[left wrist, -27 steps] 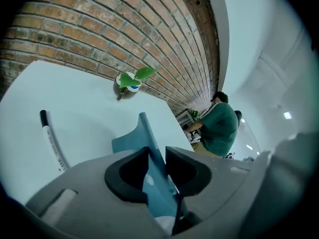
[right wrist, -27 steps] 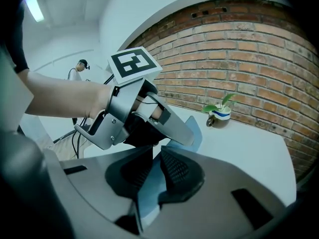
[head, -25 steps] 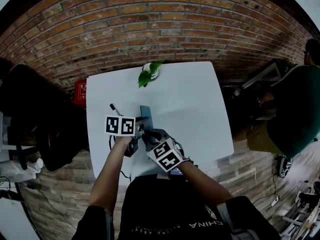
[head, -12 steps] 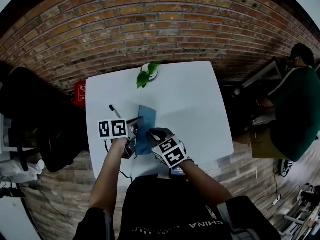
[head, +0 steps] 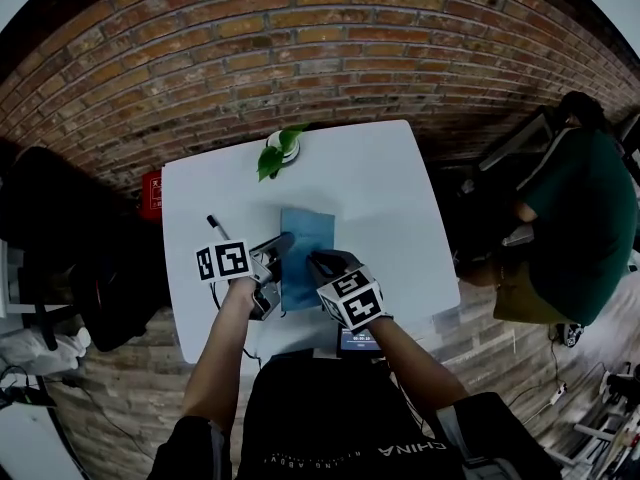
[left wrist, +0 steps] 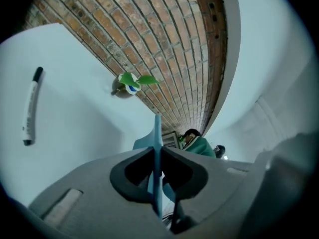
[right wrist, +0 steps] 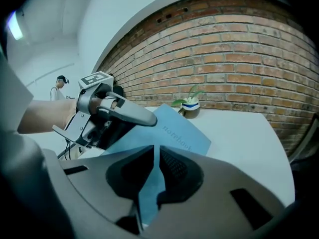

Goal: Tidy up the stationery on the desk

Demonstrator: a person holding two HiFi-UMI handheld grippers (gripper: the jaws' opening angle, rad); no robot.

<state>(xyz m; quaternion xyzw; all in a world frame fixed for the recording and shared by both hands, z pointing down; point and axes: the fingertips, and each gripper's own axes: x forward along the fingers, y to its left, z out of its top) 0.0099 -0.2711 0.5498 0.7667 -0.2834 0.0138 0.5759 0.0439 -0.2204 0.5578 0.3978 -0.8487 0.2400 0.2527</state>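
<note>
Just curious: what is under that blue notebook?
Only white table shows around the blue notebook, with a marker lying apart from it. The patch directly beneath is covered, so anything there cannot be seen.

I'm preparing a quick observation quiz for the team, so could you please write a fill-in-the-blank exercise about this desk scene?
1. The left gripper and right gripper both clamp one blue ____.
2. The marker lies on the white ____.
3. The potted plant stands near the ____ wall.
Missing words: notebook; table; brick.
Note: the left gripper's jaws have just been closing on the notebook.
</note>
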